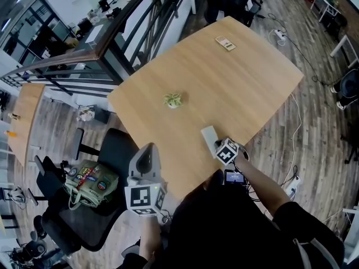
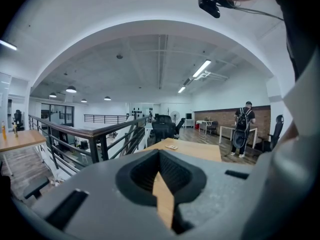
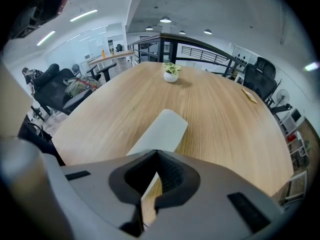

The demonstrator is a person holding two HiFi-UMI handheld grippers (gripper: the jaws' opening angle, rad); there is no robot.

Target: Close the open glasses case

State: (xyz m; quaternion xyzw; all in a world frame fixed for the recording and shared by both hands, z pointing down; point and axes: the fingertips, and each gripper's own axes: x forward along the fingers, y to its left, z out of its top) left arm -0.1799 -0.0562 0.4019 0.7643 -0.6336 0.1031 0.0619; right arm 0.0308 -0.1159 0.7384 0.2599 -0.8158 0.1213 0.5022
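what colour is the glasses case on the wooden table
Plain pale grey; the oblong glasses case shows best in the right gripper view.

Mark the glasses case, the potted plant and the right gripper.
glasses case (image 3: 161, 130), right gripper view, middle of its pale top.
potted plant (image 1: 173, 100), head view, its leaves.
right gripper (image 3: 156, 154), right gripper view, where its shut jaws meet.

Light honey-coloured worktop (image 1: 235, 83) with fine straight grain. Plain pale grey-white glasses case (image 1: 209, 138). Green plant (image 1: 173, 100) in a white pot. Left tool (image 2: 160, 156) and right tool (image 3: 156, 154) are matt grey with black ribbed pads and black-and-white marker cubes. Dark brown plank floor (image 1: 314, 128).
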